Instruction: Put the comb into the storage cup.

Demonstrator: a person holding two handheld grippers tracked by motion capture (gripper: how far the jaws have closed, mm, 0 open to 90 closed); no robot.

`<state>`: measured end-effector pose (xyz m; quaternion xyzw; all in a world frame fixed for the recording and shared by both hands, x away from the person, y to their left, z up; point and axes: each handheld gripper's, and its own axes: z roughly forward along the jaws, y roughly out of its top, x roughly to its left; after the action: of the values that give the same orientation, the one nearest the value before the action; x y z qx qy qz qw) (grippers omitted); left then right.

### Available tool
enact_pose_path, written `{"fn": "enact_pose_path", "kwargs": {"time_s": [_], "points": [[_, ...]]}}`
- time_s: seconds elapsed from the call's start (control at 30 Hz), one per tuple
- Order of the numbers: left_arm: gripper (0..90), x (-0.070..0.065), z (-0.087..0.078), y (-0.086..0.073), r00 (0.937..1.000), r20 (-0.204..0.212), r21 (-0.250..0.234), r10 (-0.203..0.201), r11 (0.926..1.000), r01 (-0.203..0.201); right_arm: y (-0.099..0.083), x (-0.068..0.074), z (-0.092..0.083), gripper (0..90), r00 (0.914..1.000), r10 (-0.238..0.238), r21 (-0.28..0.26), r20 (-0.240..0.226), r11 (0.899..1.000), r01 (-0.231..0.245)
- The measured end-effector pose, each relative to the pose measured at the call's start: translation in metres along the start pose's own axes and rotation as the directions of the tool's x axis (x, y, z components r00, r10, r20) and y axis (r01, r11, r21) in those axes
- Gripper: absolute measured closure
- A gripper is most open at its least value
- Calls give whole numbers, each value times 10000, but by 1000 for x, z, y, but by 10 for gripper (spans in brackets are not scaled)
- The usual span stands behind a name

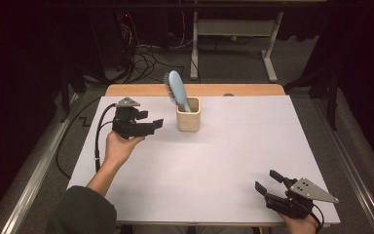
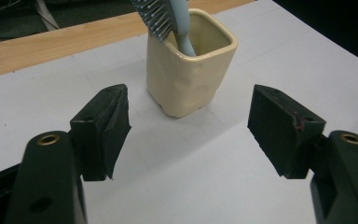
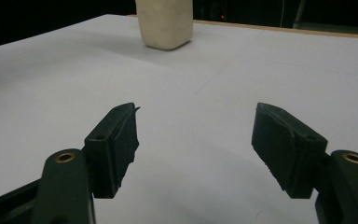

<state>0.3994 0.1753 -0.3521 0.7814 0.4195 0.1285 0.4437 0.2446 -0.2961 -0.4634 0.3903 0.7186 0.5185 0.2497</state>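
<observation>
From the high view I see the cream cup (image 1: pixel 188 115) standing upright toward twelve o'clock on the white worktop (image 1: pixel 224 161), with the blue hairbrush (image 1: pixel 177 89) standing in it handle down, its head leaning to eleven o'clock; I judge the cup is there to keep the brush upright and easy to take. My left hand-held gripper (image 1: pixel 152 125) sits at nine o'clock of the cup, near it but apart, jaws pointed at it, which reads to me as lined up for a reach. My right hand-held gripper (image 1: pixel 268 181) rests at five o'clock on the worktop, well apart, I think parked out of the way

In the left gripper view the jaws stand apart with nothing between them, released, and the cup (image 2: pixel 191 70) and brush bristles (image 2: pixel 156 18) lie ahead at twelve o'clock

In the right gripper view the jaws are likewise spread and hold nothing, with the cup (image 3: pixel 164 23) far off at eleven o'clock
</observation>
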Motion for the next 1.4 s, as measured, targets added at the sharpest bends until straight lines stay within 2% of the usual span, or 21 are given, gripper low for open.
{"fn": "enact_pose_path", "kwargs": {"time_s": [0.77,1.4], "points": [[308,1,-15,-16,10000,27,-191,-16,9998,16,0,0,0,319,10000,3,7,10,10000,-3],[307,0,-21,-26,10000,89,-170,-33,9998,35,0,0,0,319,10000,2,-5,4,10000,-2]]}}
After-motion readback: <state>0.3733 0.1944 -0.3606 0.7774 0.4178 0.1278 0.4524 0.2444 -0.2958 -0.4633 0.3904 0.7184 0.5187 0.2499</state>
